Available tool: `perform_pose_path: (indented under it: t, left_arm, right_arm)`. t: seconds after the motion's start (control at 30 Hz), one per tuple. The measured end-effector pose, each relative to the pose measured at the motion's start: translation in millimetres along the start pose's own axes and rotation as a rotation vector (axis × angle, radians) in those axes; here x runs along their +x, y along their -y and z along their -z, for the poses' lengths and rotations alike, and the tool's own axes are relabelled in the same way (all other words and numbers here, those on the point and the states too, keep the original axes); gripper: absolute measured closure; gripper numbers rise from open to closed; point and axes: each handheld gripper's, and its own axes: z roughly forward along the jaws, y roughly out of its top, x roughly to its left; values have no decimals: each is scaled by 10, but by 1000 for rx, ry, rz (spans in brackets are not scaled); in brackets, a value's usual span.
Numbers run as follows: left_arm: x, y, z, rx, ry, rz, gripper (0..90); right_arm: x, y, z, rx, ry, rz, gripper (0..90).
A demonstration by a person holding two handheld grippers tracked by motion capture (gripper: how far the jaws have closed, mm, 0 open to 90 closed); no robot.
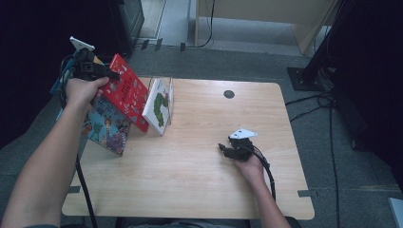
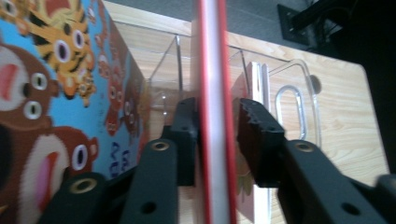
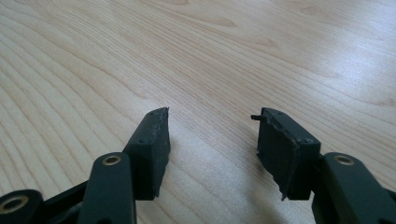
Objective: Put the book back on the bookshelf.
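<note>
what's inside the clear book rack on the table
The clear rack holds one white caterpillar book leaning in it; the red book between the left gripper jaws enters beside it. Their lower edges are hidden.

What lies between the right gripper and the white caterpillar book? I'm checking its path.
Bare wooden table separates the right gripper from the white caterpillar book, as the high view shows.

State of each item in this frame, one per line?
Red hardcover book: upright, tilted, standing between the left gripper's jaws.
Left gripper: open; right pad clear of the book.
Right gripper: open, nothing between its jaws.
White caterpillar book: standing in clear plastic rack.
</note>
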Motion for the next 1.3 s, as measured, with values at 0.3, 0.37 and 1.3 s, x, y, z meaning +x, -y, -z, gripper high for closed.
perform_pose_path:
  t: [0.3,0.37,1.3]
  left_arm:
    - [-3,-9,230,3,4,-24,523]
    - [-16,-7,310,-10,-3,-34,504]
    - [-396,855,408,18,170,-214,424]
  right_arm:
    - [3,8,10,2,1,1,425]
    - [6,11,13,4,-2,-1,420]
    - [17,14,14,11,-19,14,358]
